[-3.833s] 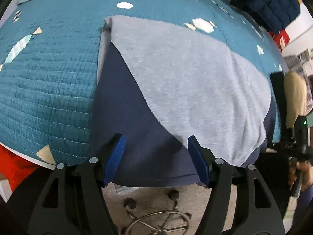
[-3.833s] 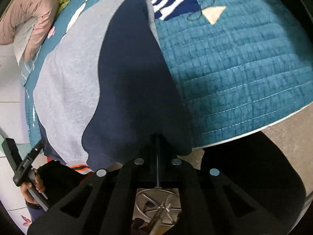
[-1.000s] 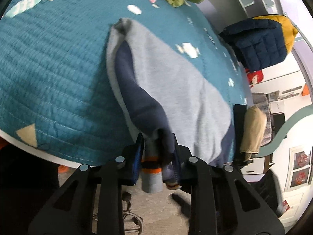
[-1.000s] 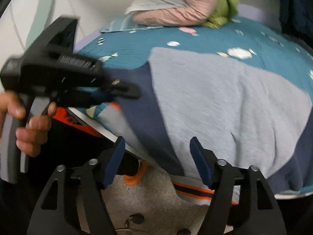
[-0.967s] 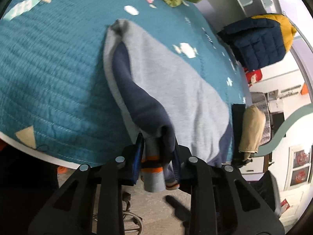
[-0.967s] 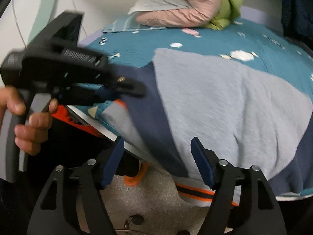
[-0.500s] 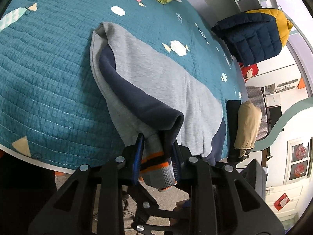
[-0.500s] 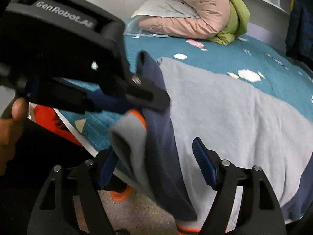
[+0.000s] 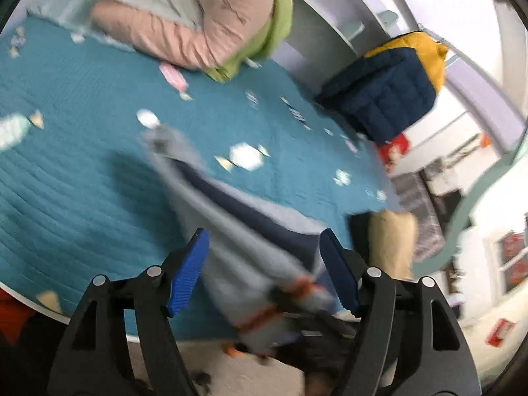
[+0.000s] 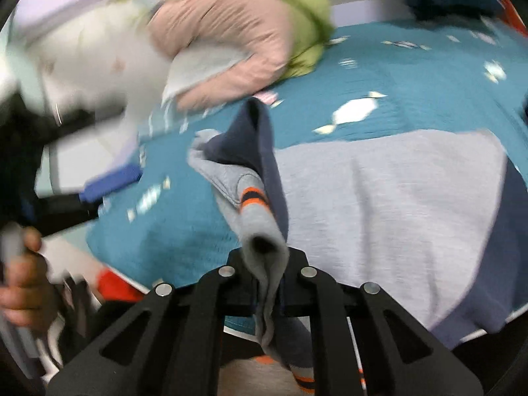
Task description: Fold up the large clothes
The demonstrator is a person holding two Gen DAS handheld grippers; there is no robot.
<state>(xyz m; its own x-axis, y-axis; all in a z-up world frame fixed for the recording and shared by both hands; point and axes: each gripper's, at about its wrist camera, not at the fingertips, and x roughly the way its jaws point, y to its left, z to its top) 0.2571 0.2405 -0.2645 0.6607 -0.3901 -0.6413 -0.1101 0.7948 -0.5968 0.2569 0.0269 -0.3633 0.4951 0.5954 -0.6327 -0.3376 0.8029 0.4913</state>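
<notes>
A grey and navy sweatshirt (image 10: 396,198) lies on the teal quilted bed (image 10: 412,76). Its sleeve (image 10: 257,204), grey with an orange and navy striped cuff, is lifted off the bed. My right gripper (image 10: 267,264) is shut on the sleeve near the cuff. My left gripper (image 9: 264,270) is open, its blue pads on either side of the sleeve (image 9: 244,264) without touching it. It also shows at the left of the right wrist view (image 10: 109,181), held in a hand. Both views are blurred.
A pink and green padded jacket (image 9: 211,23) lies at the far side of the bed. A navy and yellow jacket (image 9: 389,85) hangs at the right. A dark chair with a beige cloth (image 9: 389,241) stands past the bed's edge.
My left gripper has opened and let go of the sleeve. My right gripper has closed on the sleeve. Both views have swung up toward the far side of the bed.
</notes>
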